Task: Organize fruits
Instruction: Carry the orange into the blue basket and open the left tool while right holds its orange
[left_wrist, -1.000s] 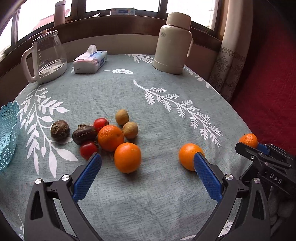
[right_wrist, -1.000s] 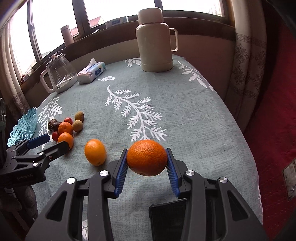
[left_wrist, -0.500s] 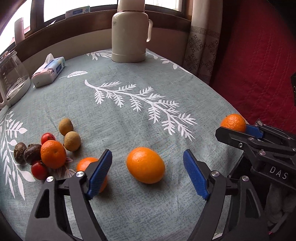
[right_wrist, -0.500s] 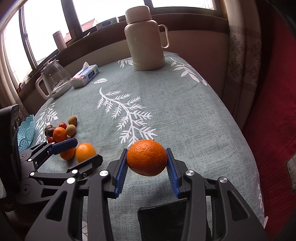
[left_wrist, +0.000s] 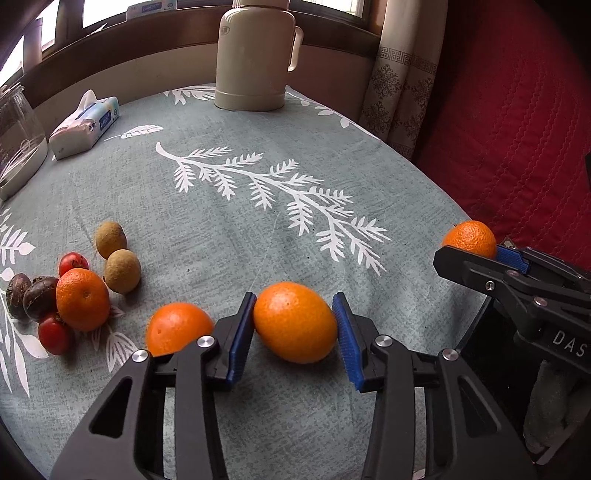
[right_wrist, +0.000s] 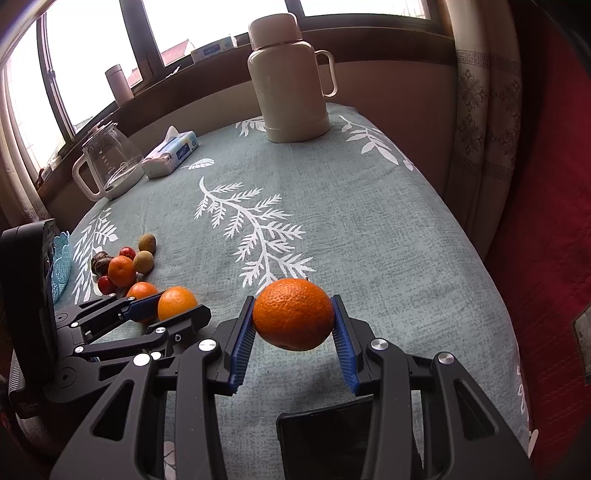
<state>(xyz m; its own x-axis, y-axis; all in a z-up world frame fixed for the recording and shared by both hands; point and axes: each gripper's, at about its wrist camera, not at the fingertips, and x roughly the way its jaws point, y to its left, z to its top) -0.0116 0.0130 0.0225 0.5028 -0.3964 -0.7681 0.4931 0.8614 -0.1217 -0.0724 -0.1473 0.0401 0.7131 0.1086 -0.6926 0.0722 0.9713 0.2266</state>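
A: How did the left gripper (left_wrist: 293, 332) stand?

B: Its blue pads bracketed an oval orange (left_wrist: 294, 322) on the tablecloth (left_wrist: 229, 229), touching or nearly so; I couldn't tell whether they had clamped. The orange's long axis ran left to right, roughly across the gap between the fingers.

A: And the right gripper (right_wrist: 293, 326)?

B: Clenched on a round orange (right_wrist: 293, 314), held clear above the cloth at the near right.

A: What lay beyond?

B: Another orange (left_wrist: 177, 326) just left of the left fingers, then the fruit cluster (left_wrist: 74, 291) farther left. The blue basket (right_wrist: 61, 266) sat at the far left edge, nearer the left gripper, so that one probably had the shorter carry.
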